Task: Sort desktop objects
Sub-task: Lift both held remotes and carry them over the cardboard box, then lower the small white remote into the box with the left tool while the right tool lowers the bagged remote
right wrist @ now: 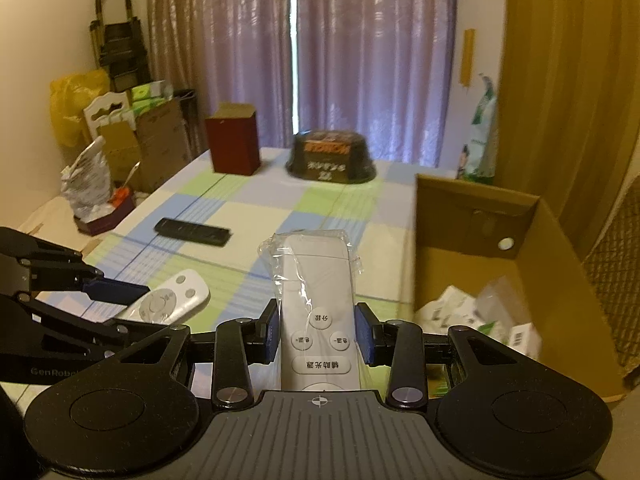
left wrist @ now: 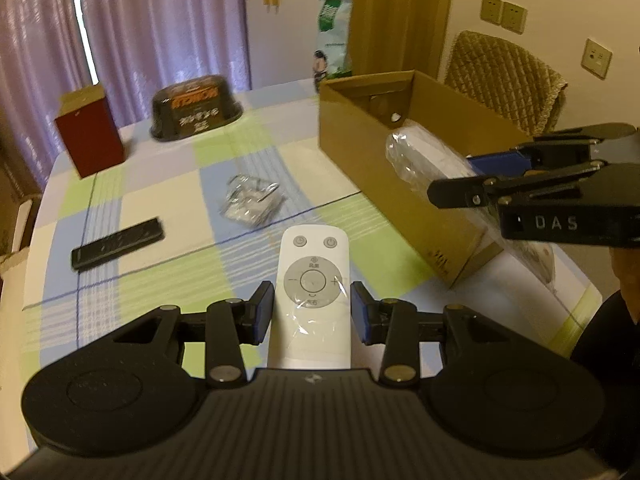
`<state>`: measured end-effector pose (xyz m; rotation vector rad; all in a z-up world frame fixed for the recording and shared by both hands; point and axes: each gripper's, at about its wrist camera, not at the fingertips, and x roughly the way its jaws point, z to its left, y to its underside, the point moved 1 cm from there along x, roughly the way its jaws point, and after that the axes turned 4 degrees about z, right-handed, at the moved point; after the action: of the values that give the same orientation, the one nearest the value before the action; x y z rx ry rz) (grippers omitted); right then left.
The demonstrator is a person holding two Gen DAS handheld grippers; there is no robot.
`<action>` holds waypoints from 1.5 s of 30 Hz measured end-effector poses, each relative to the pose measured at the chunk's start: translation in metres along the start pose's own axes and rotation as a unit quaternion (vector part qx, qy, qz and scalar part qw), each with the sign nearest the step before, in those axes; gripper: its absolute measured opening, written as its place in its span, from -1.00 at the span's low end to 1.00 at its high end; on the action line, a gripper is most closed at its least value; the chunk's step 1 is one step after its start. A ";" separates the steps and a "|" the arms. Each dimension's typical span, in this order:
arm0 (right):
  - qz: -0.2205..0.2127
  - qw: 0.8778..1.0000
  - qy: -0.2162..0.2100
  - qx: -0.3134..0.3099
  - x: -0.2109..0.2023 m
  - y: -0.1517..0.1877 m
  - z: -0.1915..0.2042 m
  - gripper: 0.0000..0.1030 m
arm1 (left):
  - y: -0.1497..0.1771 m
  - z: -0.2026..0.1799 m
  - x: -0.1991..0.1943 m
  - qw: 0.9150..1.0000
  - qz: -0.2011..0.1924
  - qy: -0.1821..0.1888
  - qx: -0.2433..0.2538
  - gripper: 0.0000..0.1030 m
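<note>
- The red box stands at the far left of the table, with the dark bowl-shaped container to its right; both sit well apart from the work.
- A black remote lies flat left of centre, and a crumpled clear wrapper lies just right of it.
- The left tool straddles the round-pad white remote; its blue pads stand slightly off either side, so it looks released or barely closing, and I cannot tell whether the remote rests on the table or is lifted.
- That remote's long axis runs straight away from the tool, toward the far side.
- The right tool is clenched on the wrapped white remote, held off the table, its long axis pointing away.
- The cardboard box lies open just right of the wrapped remote and already holds paper packets. The right hand is nearer to it.
- The box's near-left wall stands between the wrapped remote and the inside, so it must clear that edge.
- A snack bag and a chair stand beyond.
</note>
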<state>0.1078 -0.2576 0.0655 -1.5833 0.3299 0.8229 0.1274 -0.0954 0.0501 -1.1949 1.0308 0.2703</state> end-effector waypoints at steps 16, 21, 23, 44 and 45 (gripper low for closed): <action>-0.027 0.997 0.055 0.055 -0.028 -0.017 -0.091 -0.28 | -0.085 -0.064 0.016 0.996 -0.047 0.049 0.049 -0.31; -0.025 0.994 0.073 0.080 -0.026 -0.021 -0.127 -0.28 | -0.121 -0.089 0.037 0.994 -0.059 0.069 0.063 -0.31; -0.022 0.993 0.080 0.089 -0.022 -0.022 -0.142 -0.28 | -0.134 -0.097 0.047 0.993 -0.061 0.076 0.067 -0.31; 0.040 0.985 0.078 0.151 0.047 -0.004 -0.203 -0.28 | -0.157 -0.135 0.156 0.991 -0.004 0.102 0.087 -0.31; 0.042 0.984 0.078 0.152 0.049 -0.004 -0.204 -0.28 | -0.157 -0.135 0.158 0.991 -0.002 0.102 0.087 -0.30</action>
<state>0.2085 -0.4383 0.0329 -1.3562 0.6095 0.6776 0.2481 -0.3249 0.0270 -1.0819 1.2032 0.0540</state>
